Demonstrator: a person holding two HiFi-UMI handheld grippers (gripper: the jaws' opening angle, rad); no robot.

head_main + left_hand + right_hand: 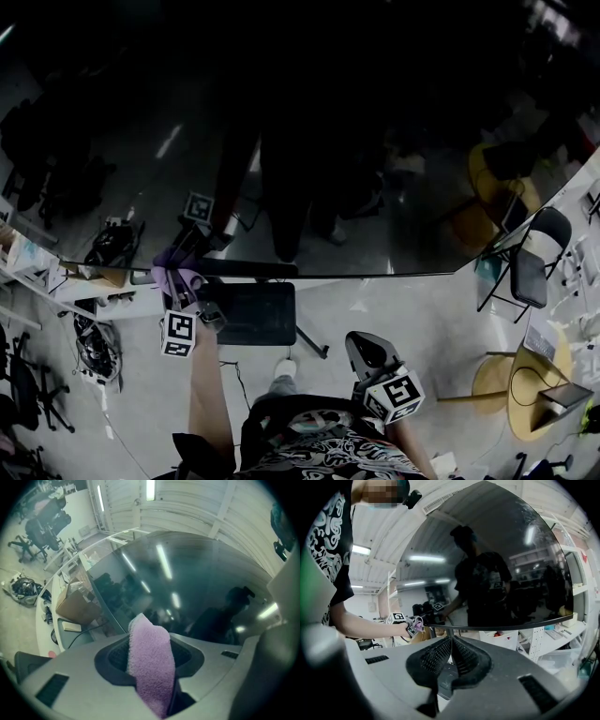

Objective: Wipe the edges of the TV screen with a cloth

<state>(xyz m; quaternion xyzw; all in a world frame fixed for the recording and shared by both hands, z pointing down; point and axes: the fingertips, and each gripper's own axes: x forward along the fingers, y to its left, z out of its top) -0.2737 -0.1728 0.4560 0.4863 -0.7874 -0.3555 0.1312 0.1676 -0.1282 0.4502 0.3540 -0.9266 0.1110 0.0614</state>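
While between left tongs [149, 654] — cloth [151, 679]

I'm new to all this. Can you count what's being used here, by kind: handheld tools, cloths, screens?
Grippers: 2, the left gripper and the right gripper
Cloths: 1, the purple cloth, clamped in the left gripper's jaws
Screens: 1, the TV screen
Total: 4
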